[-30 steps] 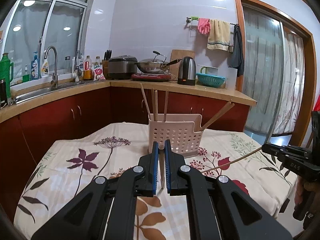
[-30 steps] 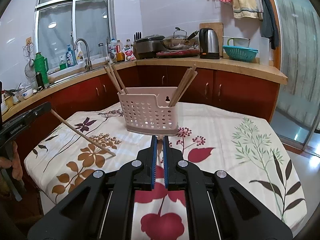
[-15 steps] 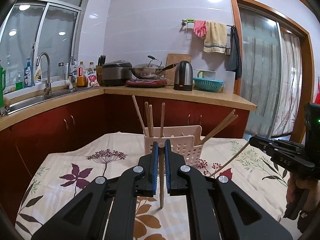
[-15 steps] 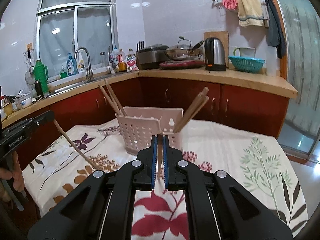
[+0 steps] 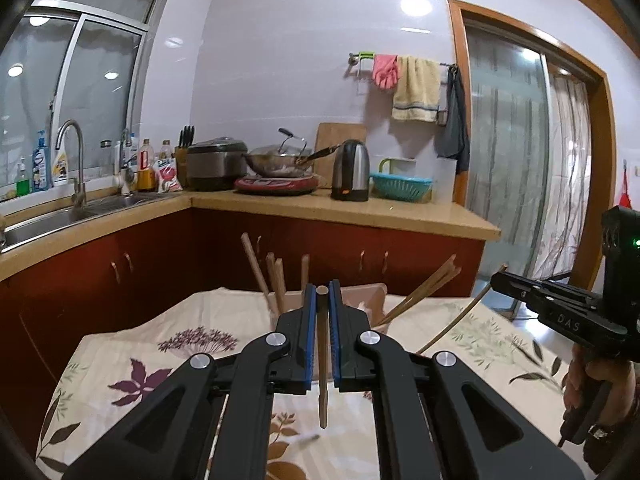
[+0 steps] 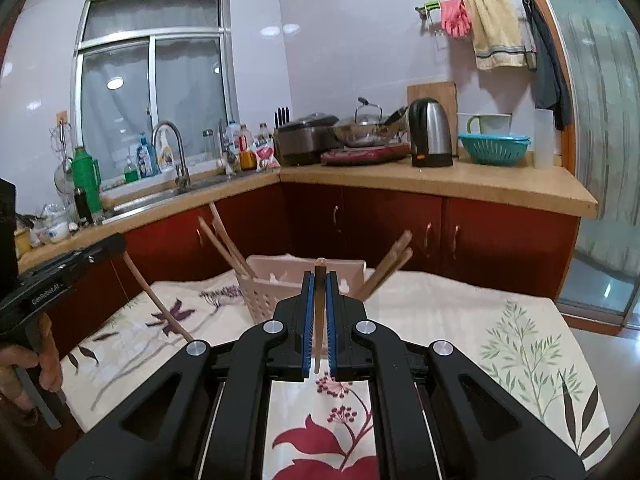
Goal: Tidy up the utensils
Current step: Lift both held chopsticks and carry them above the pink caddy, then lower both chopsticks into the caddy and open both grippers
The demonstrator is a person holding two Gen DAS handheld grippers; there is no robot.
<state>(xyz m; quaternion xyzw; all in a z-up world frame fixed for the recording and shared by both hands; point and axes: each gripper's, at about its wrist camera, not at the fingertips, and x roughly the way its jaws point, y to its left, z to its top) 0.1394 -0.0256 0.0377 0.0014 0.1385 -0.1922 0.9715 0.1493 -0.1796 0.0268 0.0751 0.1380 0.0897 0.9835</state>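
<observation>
The left claw [image 5: 322, 300] is clamped on 1 wooden chopstick [image 5: 322, 360], which hangs near upright between the blue pads with its thin tip pointing down toward 6 o'clock, clear of the flowered cloth on the worktop [image 5: 132, 356]. The right claw [image 6: 319, 292] is likewise clamped on 1 chopstick [image 6: 319, 320], held almost upright, its lower tip free above the cloth.

The pink perforated utensil basket [image 6: 264, 300] stands on the worktop just past both claws, at 12 o'clock in each wrist view. Several chopsticks lean out of its left compartment [image 6: 224, 248] toward 11 o'clock, and a few more lean out of its right end [image 6: 390, 264] toward 1 o'clock.

In the left wrist view the right claw shows at 3 o'clock with its chopstick slanting down toward the cloth. In the right wrist view the left claw appears at 9 o'clock, a hand [image 6: 44, 356] gripping its handle.
</observation>
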